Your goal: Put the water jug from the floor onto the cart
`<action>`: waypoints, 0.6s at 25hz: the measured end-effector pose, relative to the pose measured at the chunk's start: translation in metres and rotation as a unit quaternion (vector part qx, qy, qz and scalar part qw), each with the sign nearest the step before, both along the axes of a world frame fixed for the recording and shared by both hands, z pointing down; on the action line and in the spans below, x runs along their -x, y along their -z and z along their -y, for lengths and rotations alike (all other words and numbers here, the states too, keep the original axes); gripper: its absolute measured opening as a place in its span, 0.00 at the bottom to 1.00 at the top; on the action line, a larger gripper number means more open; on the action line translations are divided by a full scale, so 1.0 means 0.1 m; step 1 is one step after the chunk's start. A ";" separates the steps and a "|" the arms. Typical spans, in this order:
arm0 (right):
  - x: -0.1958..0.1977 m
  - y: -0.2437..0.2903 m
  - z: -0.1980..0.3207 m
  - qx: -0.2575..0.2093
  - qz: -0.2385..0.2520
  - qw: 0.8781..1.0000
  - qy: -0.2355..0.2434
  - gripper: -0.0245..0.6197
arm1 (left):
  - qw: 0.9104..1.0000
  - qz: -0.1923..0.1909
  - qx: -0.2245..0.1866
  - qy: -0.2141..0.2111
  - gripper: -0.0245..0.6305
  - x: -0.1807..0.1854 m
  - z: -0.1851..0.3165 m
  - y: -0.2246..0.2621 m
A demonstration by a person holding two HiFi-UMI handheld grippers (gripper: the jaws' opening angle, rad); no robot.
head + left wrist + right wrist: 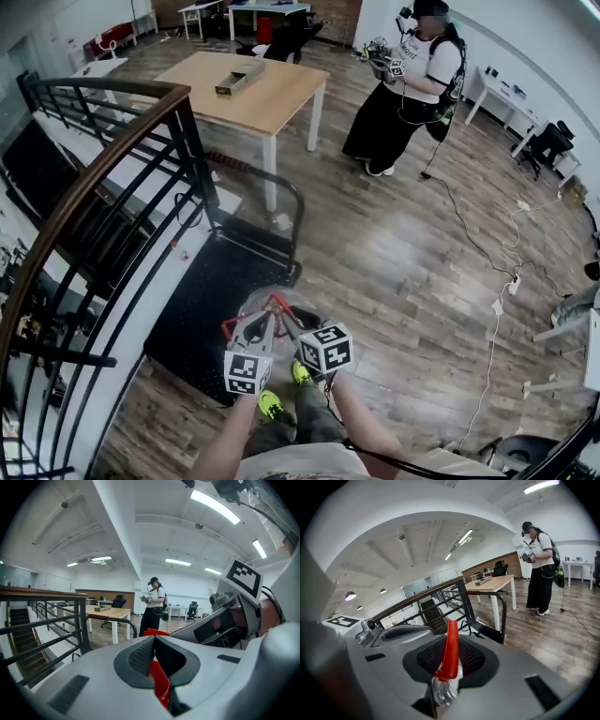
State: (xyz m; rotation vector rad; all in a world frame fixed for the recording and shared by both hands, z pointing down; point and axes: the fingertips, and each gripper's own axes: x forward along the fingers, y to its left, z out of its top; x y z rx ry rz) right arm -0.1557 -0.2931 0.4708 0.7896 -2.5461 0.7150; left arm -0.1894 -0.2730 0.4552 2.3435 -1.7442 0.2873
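The water jug (pixel 251 307) is clear plastic with a red handle (pixel 277 303), and it hangs over the near right end of the black flat cart (pixel 202 291). Both grippers hold it by that handle. My left gripper (pixel 265 325) is shut on the red handle (pixel 158 679). Beside it, my right gripper (pixel 287 325) is shut on the red handle (pixel 451 648), with the jug's clear neck (pixel 442 692) showing below the pads. The cart's push bar (pixel 284 192) stands at its far end, also seen ahead in the right gripper view (pixel 502 609).
A black stair railing (pixel 112 178) with a wooden rail curves along the left, close to the cart. A wooden table (pixel 253 89) stands beyond the cart. Another person (pixel 403 84) with grippers stands at the back right. Cables (pixel 497 300) trail over the floor at right.
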 end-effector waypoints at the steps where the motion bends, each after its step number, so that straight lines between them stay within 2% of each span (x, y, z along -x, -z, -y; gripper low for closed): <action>1: 0.06 -0.05 0.04 0.005 0.001 1.000 0.007 0.16 | 1.000 0.001 0.005 0.007 0.05 0.05 0.04 -0.05; 9: 0.58 -0.41 0.66 0.046 0.017 0.996 0.077 0.16 | 0.995 0.010 0.065 0.082 0.05 0.54 0.62 -0.51; 15: 1.02 -0.62 1.11 0.062 0.012 0.989 0.137 0.16 | 0.986 0.005 0.079 0.145 0.05 0.95 1.05 -0.73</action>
